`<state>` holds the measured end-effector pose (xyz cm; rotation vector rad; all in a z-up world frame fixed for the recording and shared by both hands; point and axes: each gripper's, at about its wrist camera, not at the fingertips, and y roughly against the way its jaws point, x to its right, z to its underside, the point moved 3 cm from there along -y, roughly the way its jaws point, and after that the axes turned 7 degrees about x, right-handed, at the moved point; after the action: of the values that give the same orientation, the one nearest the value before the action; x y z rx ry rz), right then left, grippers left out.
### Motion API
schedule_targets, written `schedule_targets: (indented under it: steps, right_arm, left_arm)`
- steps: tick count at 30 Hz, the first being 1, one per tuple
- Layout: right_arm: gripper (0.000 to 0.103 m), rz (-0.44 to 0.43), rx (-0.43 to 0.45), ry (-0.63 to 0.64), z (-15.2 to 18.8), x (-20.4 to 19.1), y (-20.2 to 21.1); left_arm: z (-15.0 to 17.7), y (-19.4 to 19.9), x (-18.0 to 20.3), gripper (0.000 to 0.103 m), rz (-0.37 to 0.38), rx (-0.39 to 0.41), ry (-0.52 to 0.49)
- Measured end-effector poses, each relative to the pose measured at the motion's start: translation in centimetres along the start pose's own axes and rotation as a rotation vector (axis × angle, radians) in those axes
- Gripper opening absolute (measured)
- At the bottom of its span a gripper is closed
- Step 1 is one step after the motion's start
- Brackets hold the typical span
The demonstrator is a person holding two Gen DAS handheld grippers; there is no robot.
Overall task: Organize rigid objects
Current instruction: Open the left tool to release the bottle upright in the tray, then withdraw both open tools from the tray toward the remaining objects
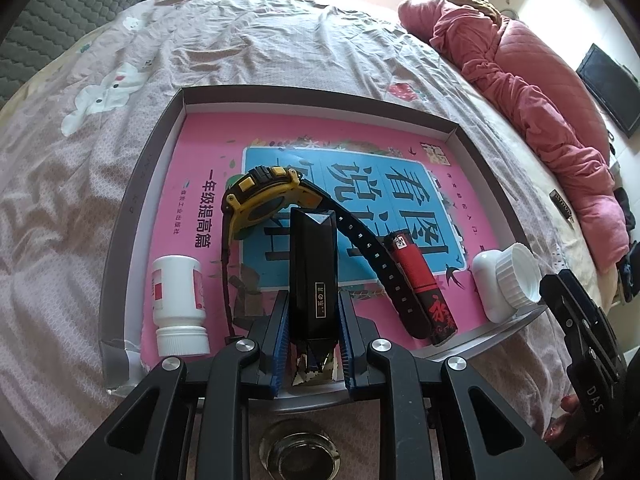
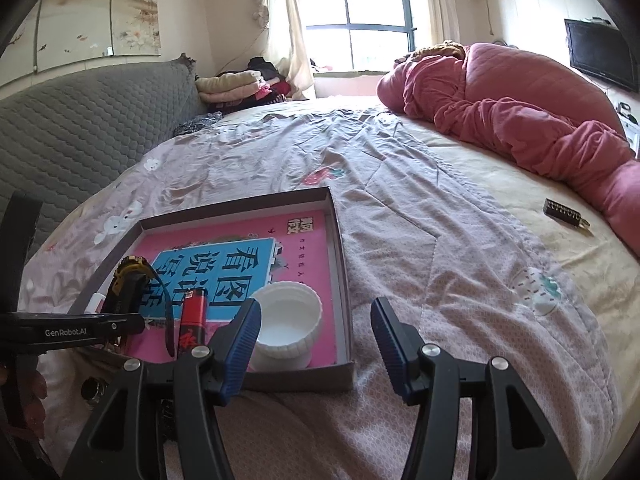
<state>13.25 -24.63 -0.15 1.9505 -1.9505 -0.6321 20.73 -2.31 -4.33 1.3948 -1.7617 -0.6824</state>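
Left gripper [image 1: 313, 320] clamped on black box [image 1: 313, 276] over tray [image 1: 120, 216]; right gripper [image 2: 316, 344] open, empty.

My left hand-held gripper [image 1: 313, 320] has matt black plastic arms, bright metal screws and ribbed blue pads, which clamp a glossy black faceted box [image 1: 313, 276]. The tray [image 1: 132, 184] looks like matt grey cardboard, torn at its near left corner. In it lie a glossy pink paper book [image 1: 200, 152], smooth white plastic bottles [image 1: 178, 304], and a rubbery black watch strap [image 1: 372, 252]. The bed sheet [image 1: 260, 48] is wrinkled cloth.
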Motion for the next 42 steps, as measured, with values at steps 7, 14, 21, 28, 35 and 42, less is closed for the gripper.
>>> schedule_targets:
  steps: [7,14,21,28,35,42]
  right_arm:
    - [0.057,0.013,0.006,-0.005,0.5,0.4,0.4]
    - [0.057,0.022,0.010,-0.018,0.6,0.7,0.5]
    - [0.057,0.015,0.014,-0.001,0.8,0.4,0.6]
    - [0.057,0.012,0.015,-0.004,0.9,0.3,0.7]
    - [0.058,0.012,0.022,0.011,1.0,0.0,1.0]
    - [0.062,-0.001,0.030,0.030,1.0,-0.7,1.6]
  left_arm:
    - [0.0,0.1,-0.1,0.024,-0.014,0.014,-0.005]
    - [0.2,0.3,-0.1,0.027,-0.023,0.029,-0.007]
    - [0.2,1.0,-0.3,0.029,-0.018,0.049,-0.003]
    - [0.1,1.5,-0.5,0.038,-0.021,0.058,0.005]
    - [0.3,2.1,-0.6,0.045,-0.034,0.070,0.005]
    - [0.5,3.6,-0.9,0.053,-0.017,0.106,0.023]
